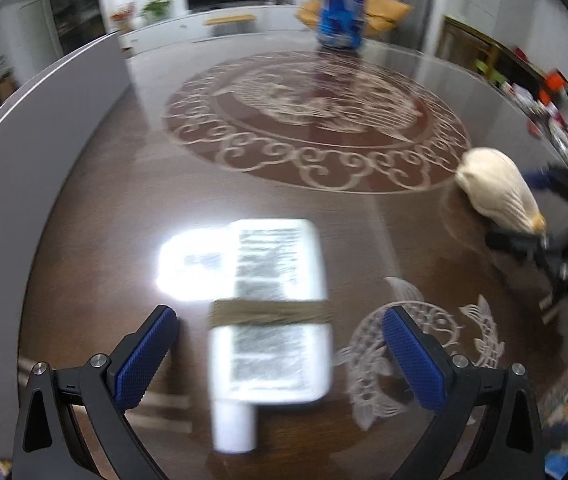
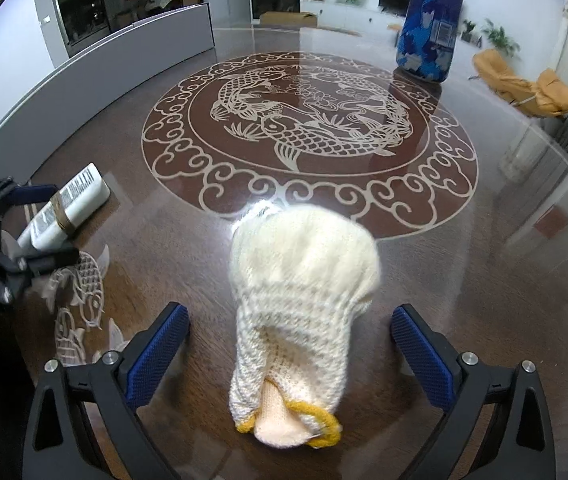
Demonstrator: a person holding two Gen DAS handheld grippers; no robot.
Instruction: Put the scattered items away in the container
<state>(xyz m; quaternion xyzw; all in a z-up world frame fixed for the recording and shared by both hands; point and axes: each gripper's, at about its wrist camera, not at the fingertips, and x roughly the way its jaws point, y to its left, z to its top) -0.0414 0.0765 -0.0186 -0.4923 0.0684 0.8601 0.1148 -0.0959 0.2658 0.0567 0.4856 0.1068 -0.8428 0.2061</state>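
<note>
A white flat packet with a brown band (image 1: 272, 312) lies on the glass-topped table between the open fingers of my left gripper (image 1: 280, 344); it also shows in the right wrist view (image 2: 66, 208). A cream knitted glove bundle with a yellow cuff (image 2: 300, 312) lies between the open fingers of my right gripper (image 2: 292, 344); it shows in the left wrist view (image 1: 496, 192) at the right. A tall blue patterned container (image 2: 430, 20) stands at the table's far side, also in the left wrist view (image 1: 342, 4). Neither gripper holds anything.
The round dark table carries a fish medallion (image 2: 308, 128) at its middle. A grey curved panel (image 1: 24, 184) borders the table on the left. Orange chairs (image 2: 524, 84) stand beyond the far right edge.
</note>
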